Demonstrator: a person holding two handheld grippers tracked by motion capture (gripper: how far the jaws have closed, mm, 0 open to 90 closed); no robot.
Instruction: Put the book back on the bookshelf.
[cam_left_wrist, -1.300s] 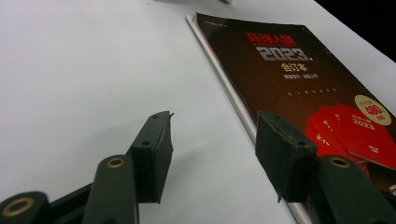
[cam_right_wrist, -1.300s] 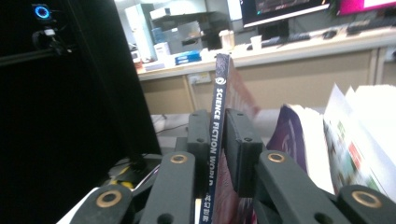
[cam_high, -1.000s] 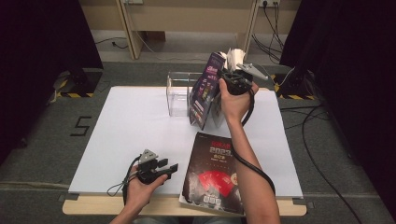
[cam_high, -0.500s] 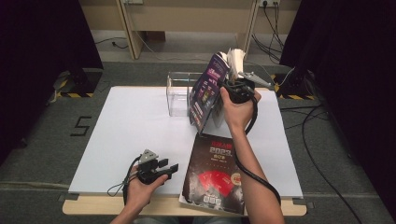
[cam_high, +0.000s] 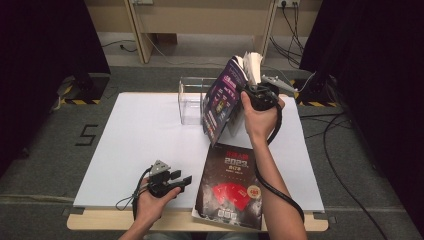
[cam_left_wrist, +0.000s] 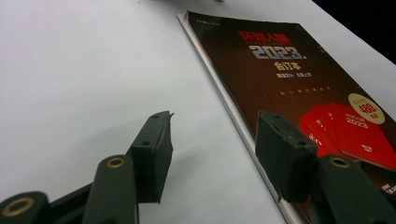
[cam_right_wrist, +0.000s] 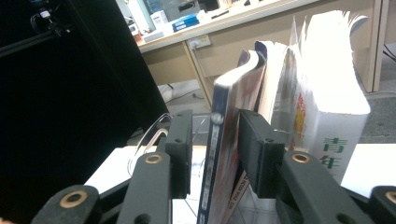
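Observation:
A purple magazine (cam_high: 222, 100) stands on edge at the back of the table, leaning among other upright magazines and a thick white book (cam_high: 252, 62) by a clear plastic holder (cam_high: 192, 97). My right gripper (cam_high: 252, 95) is at its top edge. In the right gripper view the magazine's spine (cam_right_wrist: 219, 154) runs between the jaws of my right gripper (cam_right_wrist: 212, 140), which have just been opening; there is a gap on the left side. The white book (cam_right_wrist: 331, 116) stands just right of it. My left gripper (cam_high: 182, 178) rests open near the front edge, beside a flat dark magazine (cam_high: 230, 182). My left gripper (cam_left_wrist: 212, 158) holds nothing.
The white table top (cam_high: 140, 130) stretches bare to the left. The dark magazine (cam_left_wrist: 299, 79) slightly overhangs the front edge. Cables and desk legs lie on the floor behind the table, with dark curtains on both sides.
The right gripper's jaws have spread apart around the purple magazine, and that hand has shifted slightly to the right. The left hand and gripper have stayed put.

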